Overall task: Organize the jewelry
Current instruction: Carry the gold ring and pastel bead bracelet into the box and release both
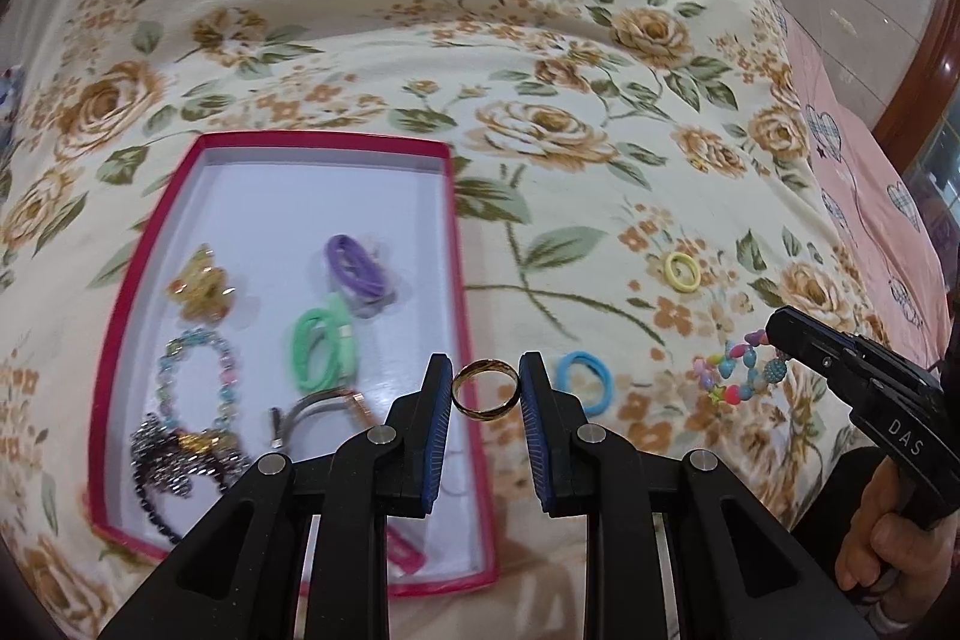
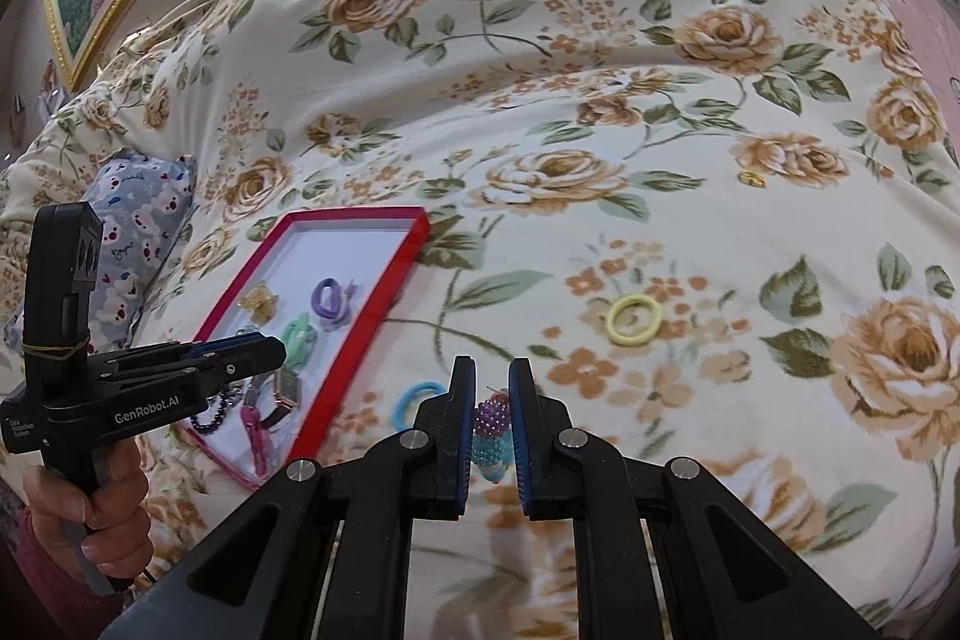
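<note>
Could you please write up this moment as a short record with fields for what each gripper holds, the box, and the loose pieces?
left gripper: shut on gold ring
right gripper: shut on beaded bracelet
red box: open on floral bedspread, holds purple hair ties, green hair ties, watch, bracelets
loose on bedspread: yellow hair tie, blue hair tie

Jewelry on a flowered bedspread, with a red-rimmed box [image 1: 456,244].
Gold ring [image 1: 485,389] held upright above the box edge; bead bracelet [image 2: 491,433] gripped; blue hair tie [image 1: 583,381] and yellow hair tie [image 1: 682,272] lying flat, apart.
</note>
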The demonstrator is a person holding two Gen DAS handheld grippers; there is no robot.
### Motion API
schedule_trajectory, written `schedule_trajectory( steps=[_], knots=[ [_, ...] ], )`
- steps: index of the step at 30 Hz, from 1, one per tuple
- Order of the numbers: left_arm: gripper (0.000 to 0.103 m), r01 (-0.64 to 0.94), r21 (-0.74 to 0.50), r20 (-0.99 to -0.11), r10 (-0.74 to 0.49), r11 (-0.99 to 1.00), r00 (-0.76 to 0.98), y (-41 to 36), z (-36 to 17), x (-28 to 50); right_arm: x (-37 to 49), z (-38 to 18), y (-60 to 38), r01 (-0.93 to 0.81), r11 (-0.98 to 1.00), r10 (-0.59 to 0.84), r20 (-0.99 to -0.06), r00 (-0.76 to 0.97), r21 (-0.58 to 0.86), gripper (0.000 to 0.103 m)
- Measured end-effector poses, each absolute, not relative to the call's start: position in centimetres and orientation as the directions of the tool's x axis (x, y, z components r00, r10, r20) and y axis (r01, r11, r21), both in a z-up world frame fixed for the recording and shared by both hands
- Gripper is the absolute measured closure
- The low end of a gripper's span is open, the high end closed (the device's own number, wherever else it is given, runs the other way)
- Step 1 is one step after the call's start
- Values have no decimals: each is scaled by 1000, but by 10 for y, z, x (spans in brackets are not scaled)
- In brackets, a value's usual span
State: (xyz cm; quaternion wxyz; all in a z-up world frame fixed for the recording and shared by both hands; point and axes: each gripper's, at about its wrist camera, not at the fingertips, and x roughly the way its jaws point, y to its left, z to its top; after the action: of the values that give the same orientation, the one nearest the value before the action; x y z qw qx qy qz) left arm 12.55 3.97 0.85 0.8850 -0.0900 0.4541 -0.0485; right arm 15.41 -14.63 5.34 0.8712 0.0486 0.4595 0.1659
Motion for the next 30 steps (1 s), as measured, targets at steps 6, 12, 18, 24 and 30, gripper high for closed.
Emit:
schedule_trajectory(
  steps=[6,12,18,24,30],
  knots=[
    [81,-31,-210,-789,-150,977,596,61,13,111,155,59,-124,-290,927,362,-776,516,239,92],
    [81,-77,-214,-783,-124,974,609,85,17,99,158,62,-104,-326,913,388,-769,508,245,92],
    [81,-113,-210,-783,-98,971,614,102,19,92,162,60,-87,-353,898,417,-769,485,264,92],
    [81,-154,-213,-785,-75,965,615,121,18,88,165,59,-66,-389,881,441,-767,466,270,92],
    [81,-182,-211,-788,-57,960,612,132,16,90,173,52,-49,-406,865,468,-766,441,295,92]
  ],
)
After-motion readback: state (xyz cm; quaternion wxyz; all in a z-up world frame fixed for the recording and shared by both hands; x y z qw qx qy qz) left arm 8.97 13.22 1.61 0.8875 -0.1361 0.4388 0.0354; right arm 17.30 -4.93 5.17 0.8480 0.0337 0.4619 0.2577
